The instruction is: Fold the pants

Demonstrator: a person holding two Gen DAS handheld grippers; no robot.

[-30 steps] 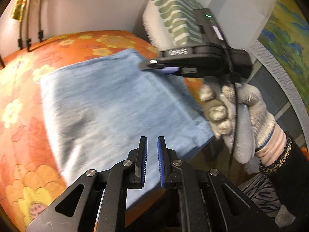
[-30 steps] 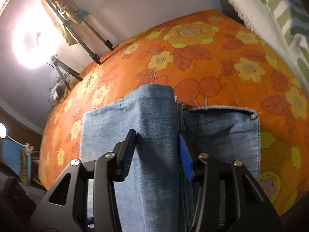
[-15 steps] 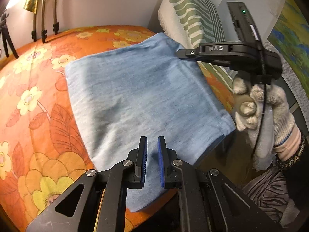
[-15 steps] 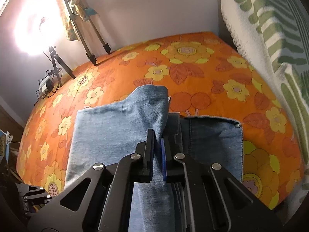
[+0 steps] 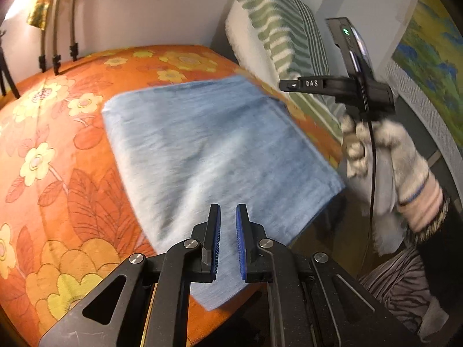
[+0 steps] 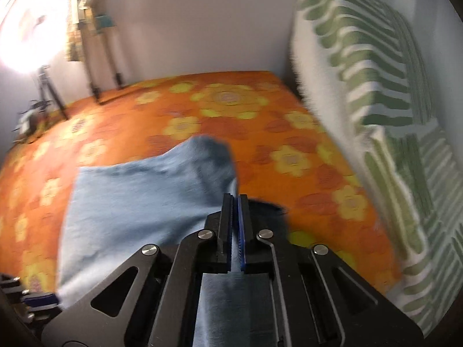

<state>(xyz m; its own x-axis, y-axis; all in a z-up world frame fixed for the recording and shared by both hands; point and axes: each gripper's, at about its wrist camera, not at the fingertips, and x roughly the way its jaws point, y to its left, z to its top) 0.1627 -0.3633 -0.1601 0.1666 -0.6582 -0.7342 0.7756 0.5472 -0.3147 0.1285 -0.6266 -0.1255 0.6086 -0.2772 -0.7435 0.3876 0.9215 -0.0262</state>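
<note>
orange floral bedspread, striped pillow | left gripper jaws slightly apart, empty | right gripper clamps pants; tripod only its view

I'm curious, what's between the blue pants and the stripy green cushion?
Only orange flowered bedcover separates the pants from the cushion, in the right wrist view.

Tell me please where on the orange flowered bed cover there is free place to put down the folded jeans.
The orange flowered bed cover is bare between the light blue denim pants and the back wall, and along the left of the pants. The strip beside the green striped cushion is narrower. The near right is crowded by the right gripper, shut on the cloth.
</note>
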